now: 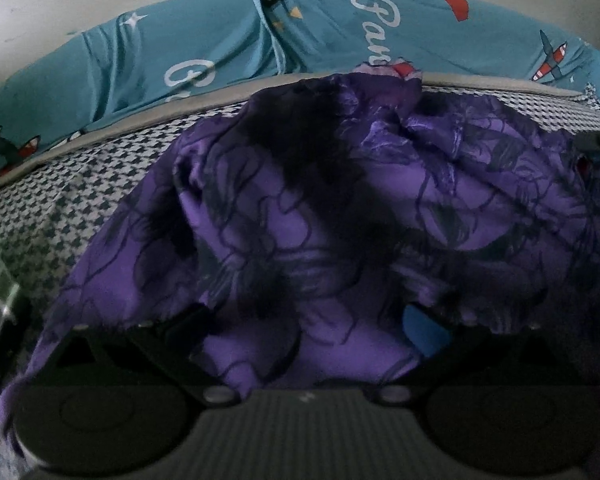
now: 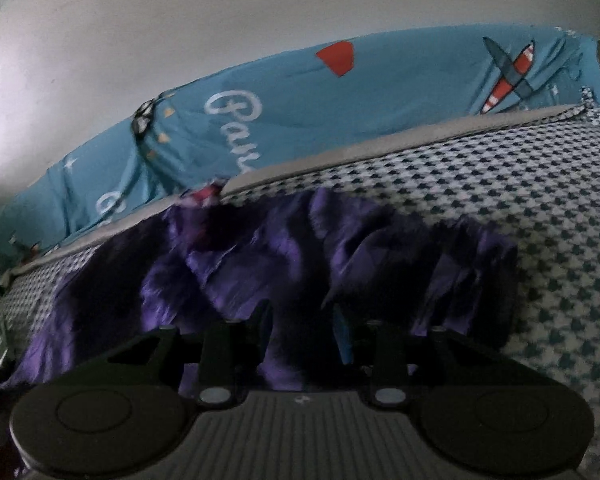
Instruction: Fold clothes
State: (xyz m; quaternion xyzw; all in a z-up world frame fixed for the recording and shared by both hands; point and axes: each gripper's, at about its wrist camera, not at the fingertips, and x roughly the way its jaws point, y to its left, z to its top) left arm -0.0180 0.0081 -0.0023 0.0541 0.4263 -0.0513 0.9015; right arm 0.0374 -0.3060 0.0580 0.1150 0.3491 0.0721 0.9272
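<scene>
A purple garment [image 1: 300, 208] with a dark floral line print lies bunched on the bed [image 2: 500, 200], spread over a blue-and-white houndstooth cover and reaching back to that cover's grey edge band. From my left wrist camera the cloth fills most of the view and drapes over the left gripper [image 1: 300, 340], so its fingers are almost wholly buried; only a blue pad of one of the fingers [image 1: 424, 332] peeks out on the right side, with fabric heaped between and over them. I cannot tell whether those fingers are closed on the cloth or merely covered by it. From my right wrist camera the right gripper [image 2: 300, 328] sits at the near edge of the garment, its two black fingers set fairly close together with a fold of purple cloth pinched between them; the blue pad of the right-side finger presses against that fold. To the right of the garment the houndstooth cover lies bare. Beyond the grey band runs a teal sheet [image 2: 380, 92] printed with white script, red shapes and small aeroplanes, and behind that a plain pale wall [image 2: 220, 20].
</scene>
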